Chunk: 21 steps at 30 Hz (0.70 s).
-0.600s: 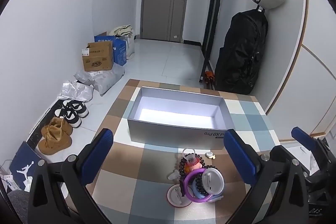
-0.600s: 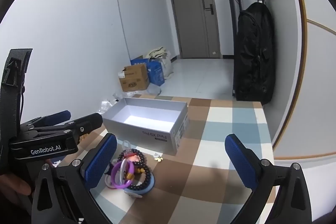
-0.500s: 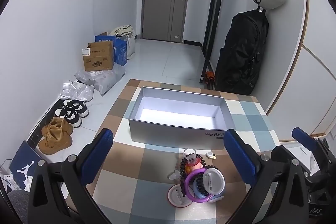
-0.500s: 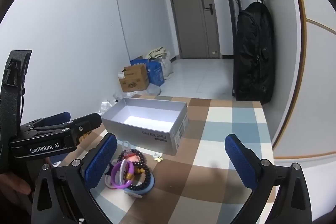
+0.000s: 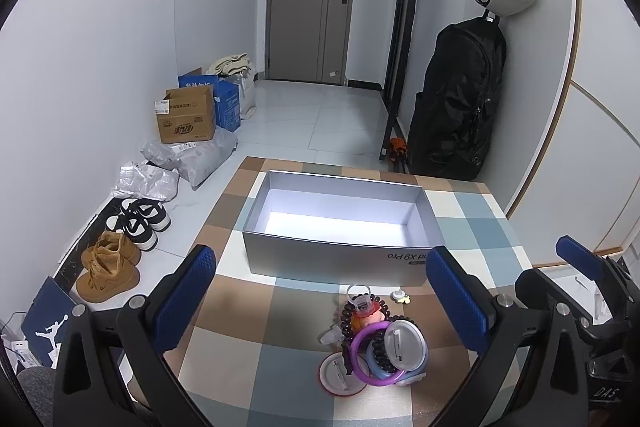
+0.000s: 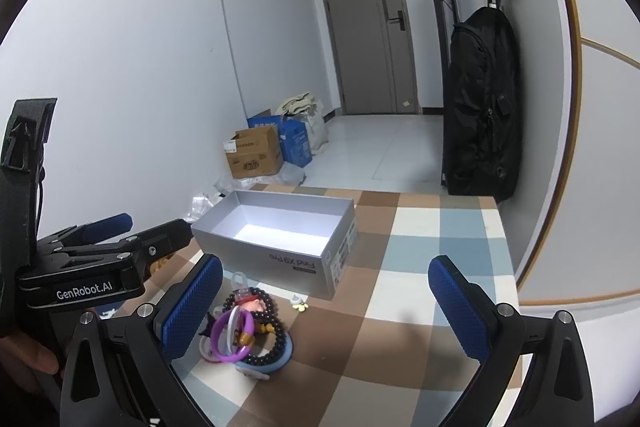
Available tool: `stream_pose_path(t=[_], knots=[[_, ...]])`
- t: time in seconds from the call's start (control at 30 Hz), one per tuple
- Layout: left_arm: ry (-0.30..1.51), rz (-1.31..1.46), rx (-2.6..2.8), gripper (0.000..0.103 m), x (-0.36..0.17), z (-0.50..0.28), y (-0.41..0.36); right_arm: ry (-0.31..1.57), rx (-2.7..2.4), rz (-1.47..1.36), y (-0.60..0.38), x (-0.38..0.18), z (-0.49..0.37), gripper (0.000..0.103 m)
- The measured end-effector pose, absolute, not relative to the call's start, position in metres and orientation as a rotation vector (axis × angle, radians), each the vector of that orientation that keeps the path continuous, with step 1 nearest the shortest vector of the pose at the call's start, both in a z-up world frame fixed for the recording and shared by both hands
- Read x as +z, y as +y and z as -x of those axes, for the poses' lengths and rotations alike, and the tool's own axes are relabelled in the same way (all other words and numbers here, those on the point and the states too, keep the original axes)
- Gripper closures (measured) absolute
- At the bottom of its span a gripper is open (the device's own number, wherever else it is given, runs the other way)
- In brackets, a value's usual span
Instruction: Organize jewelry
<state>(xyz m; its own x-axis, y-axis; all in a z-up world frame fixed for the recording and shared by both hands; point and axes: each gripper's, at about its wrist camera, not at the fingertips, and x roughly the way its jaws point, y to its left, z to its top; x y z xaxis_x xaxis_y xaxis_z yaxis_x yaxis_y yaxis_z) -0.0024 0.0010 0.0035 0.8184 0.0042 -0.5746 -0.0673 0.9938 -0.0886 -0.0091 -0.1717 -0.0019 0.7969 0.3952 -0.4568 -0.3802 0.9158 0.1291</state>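
Note:
A pile of jewelry (image 5: 374,341) lies on the checkered table in front of an open grey box (image 5: 340,227): a purple bangle (image 5: 370,357), a dark bead bracelet, round white pieces and a small gold charm (image 5: 401,297). The pile also shows in the right wrist view (image 6: 244,331), with the box (image 6: 280,239) behind it. My left gripper (image 5: 324,301) is open and empty, held above the table just before the pile. My right gripper (image 6: 324,301) is open and empty, to the right of the pile. The left gripper's body shows at the left of the right wrist view (image 6: 100,259).
The checkered table (image 5: 240,307) stands near a white wall on the right. On the floor to the left are shoes (image 5: 120,247), cardboard boxes (image 5: 186,119) and plastic bags. A black bag (image 5: 456,115) hangs by the door.
Both grippers have barely shifted. The jewelry and the box have not moved.

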Motion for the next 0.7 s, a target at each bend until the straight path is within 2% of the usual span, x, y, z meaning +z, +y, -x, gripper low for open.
stream_pose_path(t=[0.13, 0.43, 0.7], knots=[[0.652, 0.117, 0.033, 0.001, 0.0022, 0.0002, 0.0027, 0.497, 0.418, -0.03, -0.1715, -0.0017, 0.0081, 0.0], [0.599, 0.137, 0.029, 0.001, -0.0002, 0.0014, 0.0007, 0.499, 0.418, -0.032, -0.1713, -0.0018, 0.0084, 0.0], [0.652, 0.127, 0.03, 0.001, -0.0042, -0.0022, 0.0033, 0.521, 0.431, -0.038, -0.1671, -0.0053, 0.007, 0.0]])
